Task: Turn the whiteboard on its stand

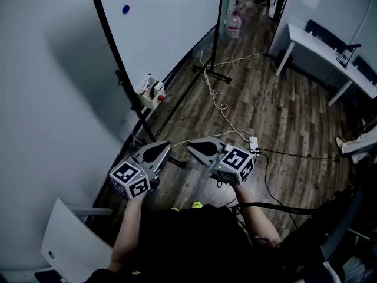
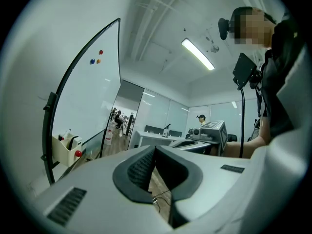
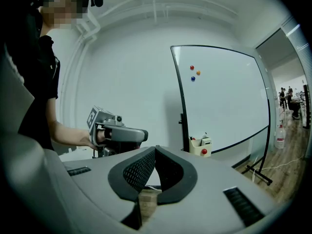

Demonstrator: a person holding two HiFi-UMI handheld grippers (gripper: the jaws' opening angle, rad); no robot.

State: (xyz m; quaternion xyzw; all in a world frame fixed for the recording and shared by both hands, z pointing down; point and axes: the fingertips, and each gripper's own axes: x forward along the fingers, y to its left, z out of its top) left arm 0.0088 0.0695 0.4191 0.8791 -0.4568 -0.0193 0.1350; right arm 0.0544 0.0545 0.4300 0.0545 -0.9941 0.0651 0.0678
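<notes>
The whiteboard (image 1: 171, 22) stands upright on its black stand (image 1: 139, 109) on the wood-plank floor (image 1: 277, 111). It is close to the grey wall (image 1: 41, 99) along the floor's left edge. Three magnets (image 1: 126, 9) sit high on its face, and a marker tray (image 1: 151, 92) hangs at its near lower corner.

The left gripper (image 1: 158, 151) has its jaws pressed together with nothing between them. It sits just short of the stand's near post, not touching it, with the board ahead and to its left. The right gripper (image 1: 195, 148) is also closed and empty, close beside the left one. The board is farther off from it, ahead and to its left. A white cable (image 1: 221, 102) trails across the floor.
</notes>
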